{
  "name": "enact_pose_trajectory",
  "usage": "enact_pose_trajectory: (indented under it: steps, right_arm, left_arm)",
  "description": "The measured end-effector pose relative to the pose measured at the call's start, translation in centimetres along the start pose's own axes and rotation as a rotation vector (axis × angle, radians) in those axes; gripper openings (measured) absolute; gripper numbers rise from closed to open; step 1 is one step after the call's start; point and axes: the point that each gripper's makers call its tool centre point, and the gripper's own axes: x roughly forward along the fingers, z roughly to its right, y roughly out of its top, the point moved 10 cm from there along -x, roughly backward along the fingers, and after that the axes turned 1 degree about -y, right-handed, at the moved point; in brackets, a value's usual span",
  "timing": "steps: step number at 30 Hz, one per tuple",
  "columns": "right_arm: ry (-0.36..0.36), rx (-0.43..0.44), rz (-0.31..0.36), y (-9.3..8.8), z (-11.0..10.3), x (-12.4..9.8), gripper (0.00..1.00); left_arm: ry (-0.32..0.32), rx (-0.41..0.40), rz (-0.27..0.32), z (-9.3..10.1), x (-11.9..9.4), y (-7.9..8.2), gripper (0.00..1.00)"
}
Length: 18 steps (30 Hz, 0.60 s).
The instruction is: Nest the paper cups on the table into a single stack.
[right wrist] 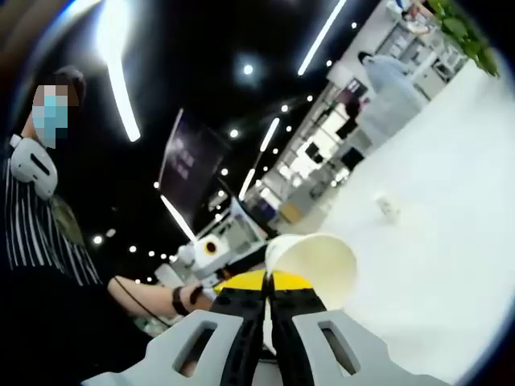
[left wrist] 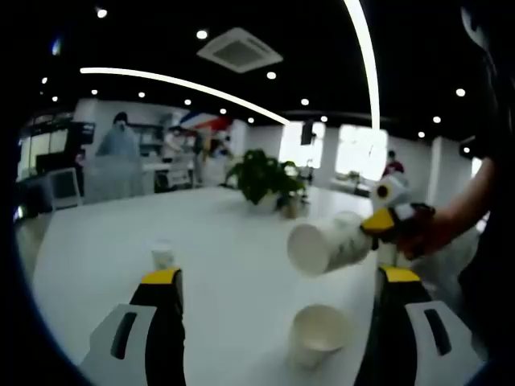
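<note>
With our right gripper (right wrist: pixel 269 301) pinched on the rim of 1 tilted paper cup (left wrist: pixel 326 245), we should level it over the upright cup (left wrist: pixel 316 334) standing on the table (left wrist: pixel 233 249) between our left gripper's (left wrist: pixel 278 301) wide jaws, then lower straight.

The right gripper (left wrist: pixel 385 219) holds a tilted paper cup (left wrist: pixel 323 246) above an upright cup (left wrist: pixel 317 333) on the white table (left wrist: pixel 225 257).

Left gripper view: open table (left wrist: pixel 225 233) across the centre; an upright cup (left wrist: pixel 318 334) stands low right between the jaws; a small cup (left wrist: pixel 163 256) sits centre-left; a potted plant (left wrist: pixel 265 178) blocks the far middle.
</note>
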Motion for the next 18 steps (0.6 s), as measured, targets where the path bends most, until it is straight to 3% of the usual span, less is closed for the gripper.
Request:
enact_pose_trajectory:
  steps: [5, 10, 18]
  right_arm:
    - [-0.041, -0.155, -0.143, 1.4, -0.4, 0.3, 0.00]
    - [-0.062, -0.367, -0.344, 3.1, -1.2, 1.4, 0.00]
    - [-0.064, -0.565, -0.523, 6.0, -2.6, 2.4, 0.00]
  left_arm:
    - [0.062, -0.009, 0.005, -0.8, -0.5, -0.2, 0.98]
    - [0.093, -0.005, 0.013, -1.2, -0.9, -0.3, 0.98]
    - [0.120, -0.034, 0.000, -1.6, -1.6, -0.9, 0.98]
